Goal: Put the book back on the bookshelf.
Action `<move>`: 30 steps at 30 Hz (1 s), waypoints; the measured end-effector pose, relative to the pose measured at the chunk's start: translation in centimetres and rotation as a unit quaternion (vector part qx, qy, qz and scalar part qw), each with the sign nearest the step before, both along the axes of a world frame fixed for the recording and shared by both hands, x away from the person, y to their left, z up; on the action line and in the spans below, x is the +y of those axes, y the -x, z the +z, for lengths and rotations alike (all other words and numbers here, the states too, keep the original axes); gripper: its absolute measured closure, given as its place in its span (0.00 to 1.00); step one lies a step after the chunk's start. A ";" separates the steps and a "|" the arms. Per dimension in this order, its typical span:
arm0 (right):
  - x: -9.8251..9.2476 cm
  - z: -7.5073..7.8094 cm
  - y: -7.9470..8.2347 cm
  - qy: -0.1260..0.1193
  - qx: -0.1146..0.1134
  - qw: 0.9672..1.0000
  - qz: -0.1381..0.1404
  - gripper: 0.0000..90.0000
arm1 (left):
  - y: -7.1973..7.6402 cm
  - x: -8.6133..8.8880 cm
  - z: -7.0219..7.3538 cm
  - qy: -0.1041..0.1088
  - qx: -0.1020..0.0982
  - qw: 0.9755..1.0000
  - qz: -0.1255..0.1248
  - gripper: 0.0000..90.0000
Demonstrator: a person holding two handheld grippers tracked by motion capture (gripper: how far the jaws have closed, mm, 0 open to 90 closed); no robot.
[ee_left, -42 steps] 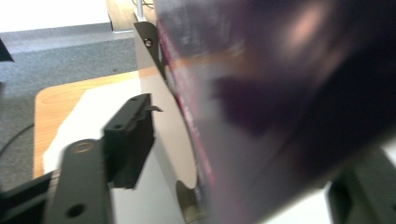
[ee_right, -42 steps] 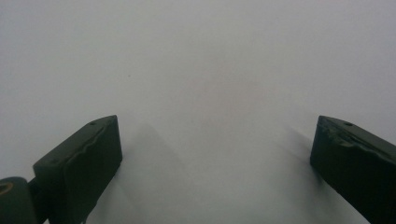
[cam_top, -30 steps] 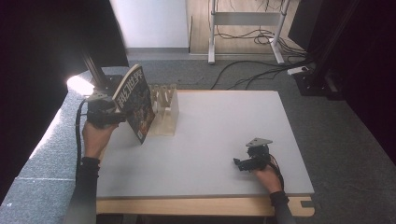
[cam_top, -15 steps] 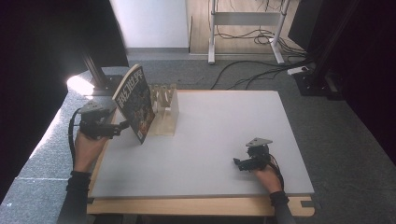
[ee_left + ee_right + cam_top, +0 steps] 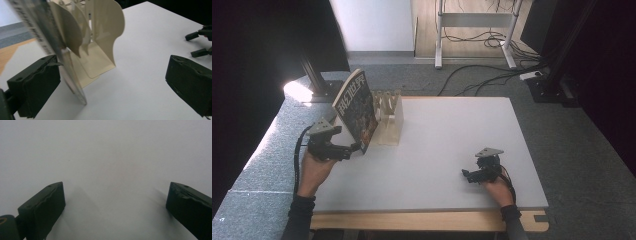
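A magazine [image 5: 357,110] with a dark cover stands tilted against a cream slotted rack [image 5: 391,122] at the table's left. My left gripper [image 5: 349,150] sits just in front of its lower edge. Its jaws have just been opening and stand wide. In the left gripper view the magazine [image 5: 50,37] passes close inside the left jaw without being pressed, and the rack [image 5: 105,32] is behind it. My right gripper [image 5: 468,175] rests open on the table at the near right. Bare white tabletop lies between the jaws of the right gripper [image 5: 115,192].
The white table [image 5: 452,140] has a wooden front edge. Grey floor surrounds it, with cables and a metal frame [image 5: 472,20] behind. The right gripper [image 5: 200,42] shows far off in the left gripper view.
My left hand has drawn back from the magazine toward the near edge and its jaws have let go. The magazine stays leaning on the rack. The right hand has not moved.
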State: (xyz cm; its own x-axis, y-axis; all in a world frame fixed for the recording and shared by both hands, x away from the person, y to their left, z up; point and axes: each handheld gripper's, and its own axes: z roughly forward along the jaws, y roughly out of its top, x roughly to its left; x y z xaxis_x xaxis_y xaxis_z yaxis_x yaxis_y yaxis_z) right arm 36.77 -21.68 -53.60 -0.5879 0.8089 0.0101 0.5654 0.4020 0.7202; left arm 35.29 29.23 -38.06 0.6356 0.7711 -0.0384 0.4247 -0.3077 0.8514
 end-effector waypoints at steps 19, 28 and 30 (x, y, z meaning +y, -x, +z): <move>0.0 0.0 0.0 0.001 -0.001 1.000 -0.001 0.02 | -0.2 -5.6 -4.4 0.002 0.022 0.997 -0.070 0.00; 0.0 0.0 0.0 0.001 -0.001 1.000 -0.001 0.02 | -0.5 -7.0 -7.1 -0.006 0.036 0.996 -0.082 0.00; 0.0 0.0 0.0 0.001 -0.001 1.000 -0.001 0.02 | -0.5 -7.2 -7.6 -0.011 0.038 0.996 -0.081 0.00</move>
State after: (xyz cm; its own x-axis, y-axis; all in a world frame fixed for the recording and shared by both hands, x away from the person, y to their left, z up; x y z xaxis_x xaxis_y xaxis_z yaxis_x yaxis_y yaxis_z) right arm 36.74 -21.66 -53.61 -0.5869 0.8096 0.0063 0.5640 0.4032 0.7207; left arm 35.83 22.04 -45.67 0.7474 0.6602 -0.0746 0.4304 -0.3956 0.8113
